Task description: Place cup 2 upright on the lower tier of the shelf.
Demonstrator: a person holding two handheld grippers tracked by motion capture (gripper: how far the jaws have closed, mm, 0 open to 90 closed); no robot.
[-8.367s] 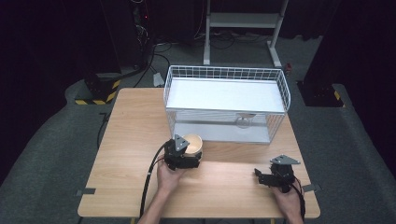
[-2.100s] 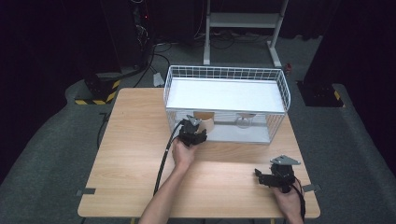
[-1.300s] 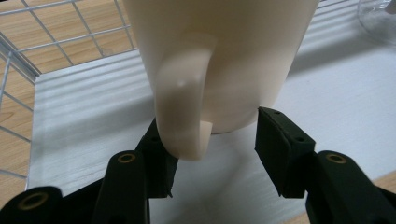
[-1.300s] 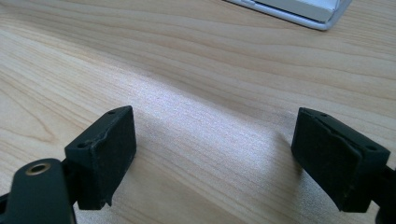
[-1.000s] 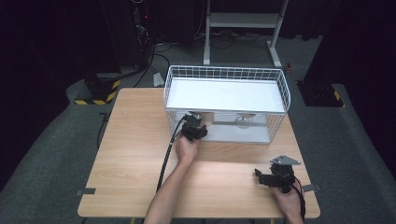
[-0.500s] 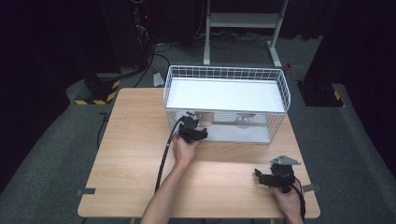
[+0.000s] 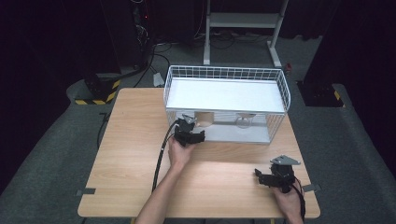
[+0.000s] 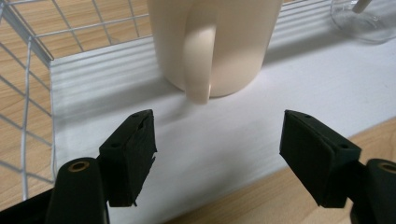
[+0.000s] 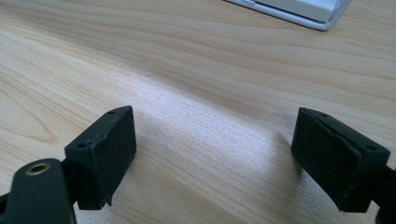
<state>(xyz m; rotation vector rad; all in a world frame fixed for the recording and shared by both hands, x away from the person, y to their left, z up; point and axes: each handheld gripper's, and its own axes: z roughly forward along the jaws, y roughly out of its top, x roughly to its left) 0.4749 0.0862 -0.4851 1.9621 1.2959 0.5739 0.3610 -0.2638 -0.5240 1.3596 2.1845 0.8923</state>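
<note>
Since the earlier frame, the left gripper has drawn back a little from the cream ceramic mug, its jaws having just been opening and now spread with nothing between them. Nearest the person, the right gripper rests over the pale wooden surface with its jaws spread wide and empty. Farther off, the mug stands upright on the lower white shelf of the white wire rack, handle toward the left gripper, with a clear glass well apart beside it.
</note>
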